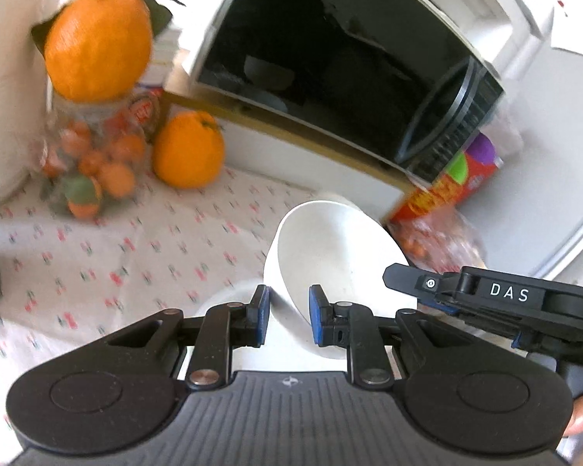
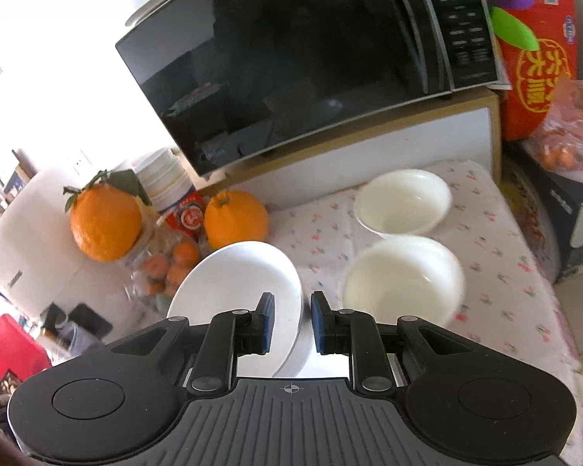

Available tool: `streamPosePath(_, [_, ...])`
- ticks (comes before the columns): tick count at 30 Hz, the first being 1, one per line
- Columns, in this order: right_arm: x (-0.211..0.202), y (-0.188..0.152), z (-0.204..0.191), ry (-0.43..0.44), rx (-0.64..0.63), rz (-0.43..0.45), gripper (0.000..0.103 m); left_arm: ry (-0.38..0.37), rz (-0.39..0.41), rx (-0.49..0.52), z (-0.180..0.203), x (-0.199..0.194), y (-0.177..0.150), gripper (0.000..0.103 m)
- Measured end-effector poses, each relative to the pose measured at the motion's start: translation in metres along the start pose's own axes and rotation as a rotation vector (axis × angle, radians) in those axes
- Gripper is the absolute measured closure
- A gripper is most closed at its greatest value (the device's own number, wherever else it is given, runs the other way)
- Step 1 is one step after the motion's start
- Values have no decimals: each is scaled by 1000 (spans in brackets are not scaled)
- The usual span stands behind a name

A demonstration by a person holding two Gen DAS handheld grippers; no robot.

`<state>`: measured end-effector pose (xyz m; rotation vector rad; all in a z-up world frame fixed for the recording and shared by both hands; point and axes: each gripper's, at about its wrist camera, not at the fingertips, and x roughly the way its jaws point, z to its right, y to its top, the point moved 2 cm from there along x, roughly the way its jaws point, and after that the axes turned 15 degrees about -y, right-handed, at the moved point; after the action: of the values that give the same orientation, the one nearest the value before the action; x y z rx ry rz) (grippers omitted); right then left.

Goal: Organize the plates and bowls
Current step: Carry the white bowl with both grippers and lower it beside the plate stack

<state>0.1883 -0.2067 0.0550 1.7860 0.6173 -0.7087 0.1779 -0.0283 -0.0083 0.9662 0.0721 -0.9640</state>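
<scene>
In the left wrist view my left gripper (image 1: pixel 289 320) is shut on the rim of a white bowl (image 1: pixel 330 256), which it holds tilted above the flowered cloth. The right gripper's body (image 1: pixel 497 299) shows at the right edge of that view. In the right wrist view my right gripper (image 2: pixel 290 320) is shut on the rim of a white plate (image 2: pixel 237 283), held tilted above the table. Two white bowls stand on the cloth: a near one (image 2: pixel 404 283) and a far one (image 2: pixel 404 202).
A black microwave (image 2: pixel 291 58) stands on a white shelf behind the table. Two oranges (image 2: pixel 235 217) and a jar of small oranges (image 1: pixel 85 163) sit at the left. A red box (image 2: pixel 536 54) and a bag of fruit (image 2: pixel 567 136) sit at the right. The flowered tablecloth (image 2: pixel 505 272) covers the table.
</scene>
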Motion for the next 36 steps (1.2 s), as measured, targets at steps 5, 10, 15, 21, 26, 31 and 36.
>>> streamPosePath(5, [-16, -9, 24, -48, -2, -37, 81, -47, -59, 2, 19, 9, -19, 84])
streamPosePath(10, [-26, -13, 53, -102, 9, -58, 81, -69, -121, 35, 40, 29, -37, 84])
streamPosePath(15, [-32, -16, 86, -134, 50, -77, 80, -93, -177, 64, 58, 46, -53, 84])
streamPosePath(21, [-25, -21, 115, -182, 77, -124, 80, -112, -225, 105, 74, 61, -68, 84])
streamPosePath(26, [-15, -26, 128, -213, 73, -158, 80, -110, -270, 141, 81, 69, -80, 84])
streamPosePath(31, [-5, -31, 132, -237, 56, -197, 80, -97, -322, 154, 81, 77, -91, 83])
streamPosePath(36, [5, -35, 131, -255, 35, -229, 80, -82, -358, 160, 80, 82, -95, 83])
